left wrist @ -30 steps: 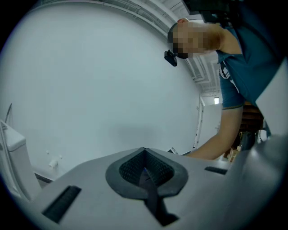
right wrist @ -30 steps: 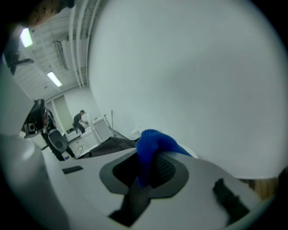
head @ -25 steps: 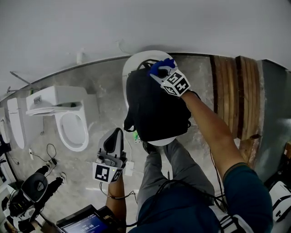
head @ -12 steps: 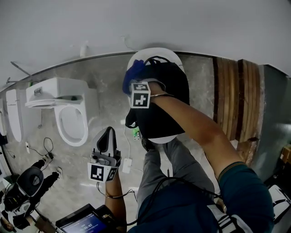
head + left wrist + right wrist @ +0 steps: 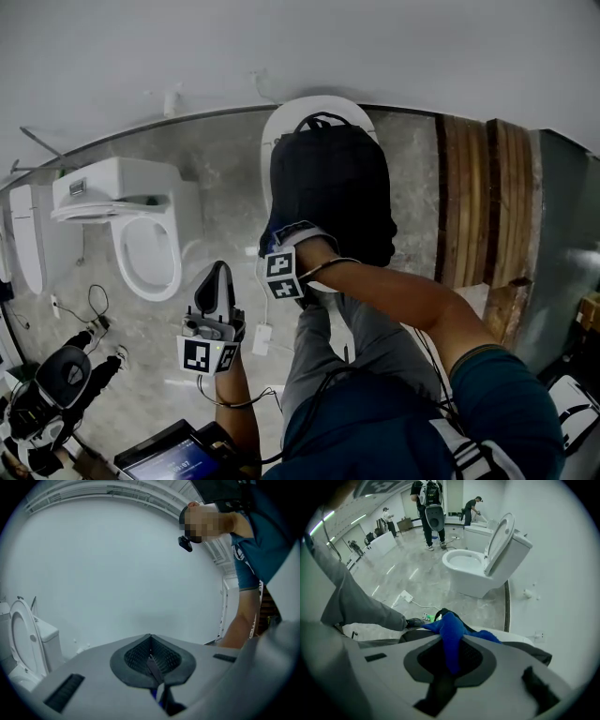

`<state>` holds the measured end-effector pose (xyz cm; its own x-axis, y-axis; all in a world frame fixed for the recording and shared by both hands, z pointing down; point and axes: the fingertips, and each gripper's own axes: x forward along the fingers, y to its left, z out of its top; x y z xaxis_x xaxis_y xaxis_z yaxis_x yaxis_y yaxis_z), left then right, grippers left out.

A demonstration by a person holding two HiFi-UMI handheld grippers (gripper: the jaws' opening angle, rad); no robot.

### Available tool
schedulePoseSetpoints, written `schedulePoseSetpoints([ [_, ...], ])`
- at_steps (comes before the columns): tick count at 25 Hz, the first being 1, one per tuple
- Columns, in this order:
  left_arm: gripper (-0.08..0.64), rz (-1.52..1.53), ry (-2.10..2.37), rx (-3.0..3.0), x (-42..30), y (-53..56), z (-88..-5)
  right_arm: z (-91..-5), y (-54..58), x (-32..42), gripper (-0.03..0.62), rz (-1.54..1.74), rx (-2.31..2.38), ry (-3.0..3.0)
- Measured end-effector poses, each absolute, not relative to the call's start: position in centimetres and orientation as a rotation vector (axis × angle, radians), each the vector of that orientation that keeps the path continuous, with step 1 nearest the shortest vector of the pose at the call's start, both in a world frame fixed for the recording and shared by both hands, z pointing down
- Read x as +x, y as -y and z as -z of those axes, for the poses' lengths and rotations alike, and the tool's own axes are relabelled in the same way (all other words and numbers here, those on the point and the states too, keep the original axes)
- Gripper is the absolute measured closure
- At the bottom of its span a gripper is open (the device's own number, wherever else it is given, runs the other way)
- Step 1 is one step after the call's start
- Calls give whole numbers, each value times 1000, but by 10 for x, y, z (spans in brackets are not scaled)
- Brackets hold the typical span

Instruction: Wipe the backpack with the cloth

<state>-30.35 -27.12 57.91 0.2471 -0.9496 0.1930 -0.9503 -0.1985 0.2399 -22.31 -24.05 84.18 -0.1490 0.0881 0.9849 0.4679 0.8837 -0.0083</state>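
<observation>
A black backpack [image 5: 333, 187] lies on a white round table [image 5: 281, 131] by the wall. My right gripper [image 5: 281, 242] is at the backpack's near left edge, shut on a blue cloth [image 5: 450, 632]. In the right gripper view the cloth hangs out between the jaws of that gripper [image 5: 452, 660] over the backpack's dark edge [image 5: 415, 633]. My left gripper [image 5: 217, 281] is held low to the left, away from the backpack. In the left gripper view its jaws [image 5: 151, 660] are shut on nothing and face a bare wall.
A white toilet [image 5: 141, 239] with its lid up stands left of the table, seen also in the right gripper view [image 5: 487, 559]. A power strip [image 5: 262, 339] and cables lie on the floor. Wooden slats [image 5: 487, 197] are at the right. People [image 5: 429, 508] stand far off.
My right gripper with the cloth has swept from the backpack's far top, across to its left side and down to its near left edge. The left gripper has hardly moved.
</observation>
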Motion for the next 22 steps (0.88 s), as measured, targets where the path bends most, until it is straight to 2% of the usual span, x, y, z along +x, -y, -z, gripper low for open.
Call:
schedulePoseSetpoints([
  [4, 557, 3, 1738, 2222, -303, 273, -580, -834, 207, -205, 541, 235, -315, 1886],
  [8, 555, -1, 1714, 2236, -300, 279, -582, -822, 194, -181, 541, -50, -175, 2033],
  [13, 557, -5, 1673, 2270, -288, 288, -581, -826, 191, -99, 541, -362, 112, 2054],
  [18, 555, -9, 1637, 2297, -276, 297, -580, -835, 243, 15, 541, -794, 751, 2003],
  [22, 555, -17, 1618, 2310, -268, 301, -581, -825, 305, 44, 540, -794, 983, 2068],
])
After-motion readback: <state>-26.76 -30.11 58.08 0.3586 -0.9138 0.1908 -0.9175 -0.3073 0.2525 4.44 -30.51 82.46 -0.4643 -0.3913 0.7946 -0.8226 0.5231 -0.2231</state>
